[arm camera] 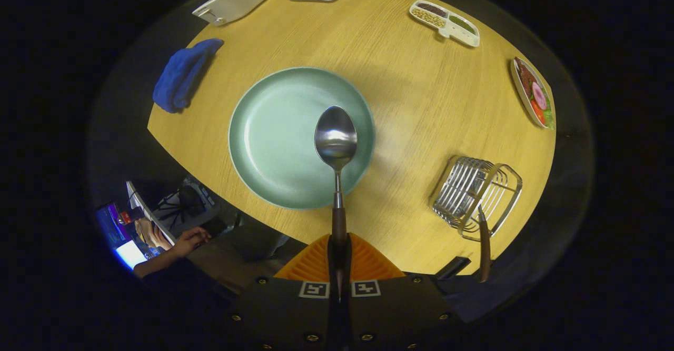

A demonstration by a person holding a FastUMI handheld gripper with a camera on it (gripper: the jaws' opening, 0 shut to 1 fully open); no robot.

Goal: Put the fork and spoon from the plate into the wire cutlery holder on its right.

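Closed on the spoon's dark handle, the gripper [339, 259] holds the spoon [336, 139] pointing straight ahead, bowl over the green plate [263, 140]. Rightward, near the table edge, sits the wire cutlery holder [474, 193], a dark-handled utensil [483, 246], probably the fork, already in it.

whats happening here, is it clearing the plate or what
A person's handheld gripper is shut on the spoon, holding it by the dark handle with the bowl pointing out over the green plate. The wire cutlery holder stands to the plate's right on the wooden table, and one dark-handled utensil, probably the fork, already leans in it. So the spoon looks like the last piece to go in.
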